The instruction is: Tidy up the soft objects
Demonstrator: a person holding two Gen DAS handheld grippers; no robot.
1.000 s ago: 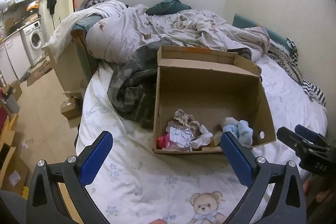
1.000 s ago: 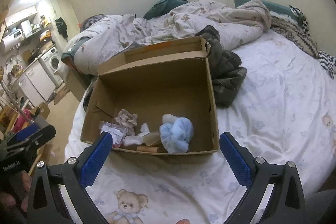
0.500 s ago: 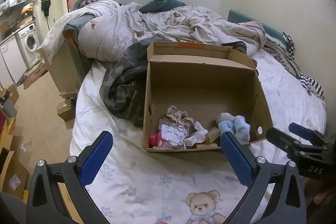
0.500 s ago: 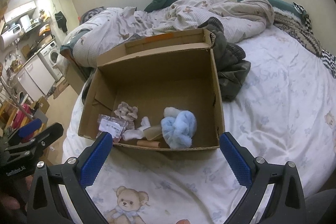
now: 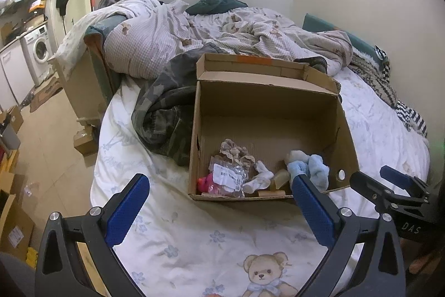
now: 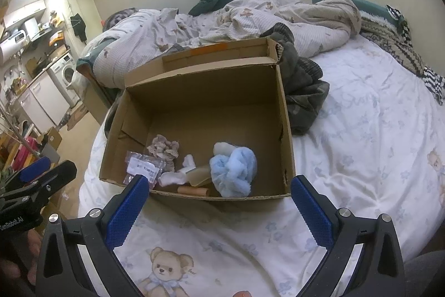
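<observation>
Both tools are hanging wide open and empty: the left tool and the right tool are each holding nothing, fingers spread to either side of the near edge of the box. Over the last second both views are showing the box larger and lower in frame, so the tools are closing in on it; in my judgement this points to a reach into the box, though which item is meant cannot be told.

Going from largest down, the bed is carrying everything: one rumpled quilt at the far end, one camouflage garment lying against the box's far left side, and one open cardboard box.

Soft objects are sitting bunched along the near wall of the box, counted as follows: one light-blue fluffy bundle, one beige frilled piece, one clear packet with a printed label, one white sock, one pink item partly hidden under the packet. Two or so tan pieces beside the sock are too small to identify
</observation>
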